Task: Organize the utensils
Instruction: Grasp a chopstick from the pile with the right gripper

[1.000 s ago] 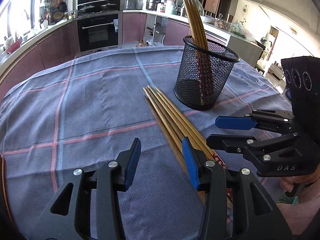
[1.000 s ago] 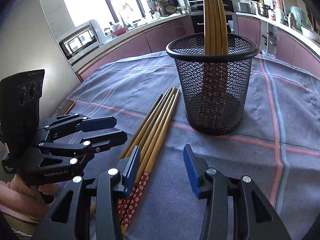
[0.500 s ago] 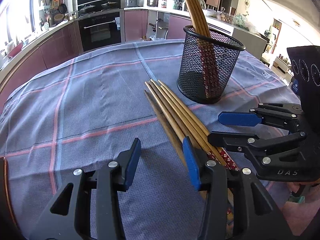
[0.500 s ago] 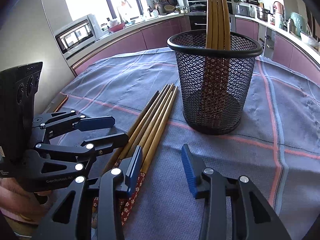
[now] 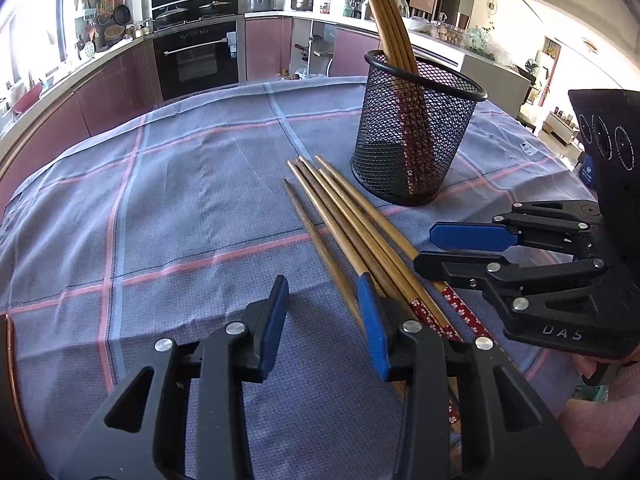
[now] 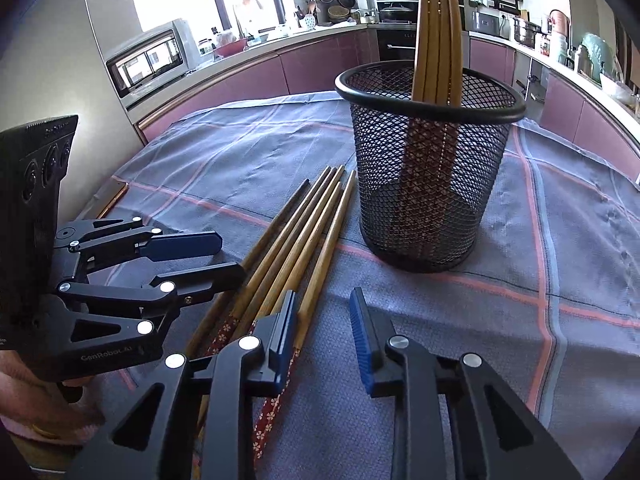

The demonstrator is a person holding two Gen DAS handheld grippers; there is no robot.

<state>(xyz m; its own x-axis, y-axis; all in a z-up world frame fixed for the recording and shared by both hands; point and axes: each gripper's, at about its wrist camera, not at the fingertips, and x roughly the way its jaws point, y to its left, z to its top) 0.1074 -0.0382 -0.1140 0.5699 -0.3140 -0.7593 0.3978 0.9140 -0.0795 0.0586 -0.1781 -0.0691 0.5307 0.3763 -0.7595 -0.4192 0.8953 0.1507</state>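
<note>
Two grippers over loose chopsticks on a table with a checked cloth.

Loose chopsticks (image 5: 352,236) flat on the cloth (image 5: 180,208) near the middle of the table, tips just beside the black mesh cup (image 5: 416,140) — more chopsticks (image 6: 436,32) upright inside it. Left gripper (image 5: 324,320) closing, gap narrow, only cloth between the pads, right pad touching the pile's edge. Right gripper (image 6: 324,328) closing too — narrow gap, nothing held, left pad over the red flowered ends.
</note>
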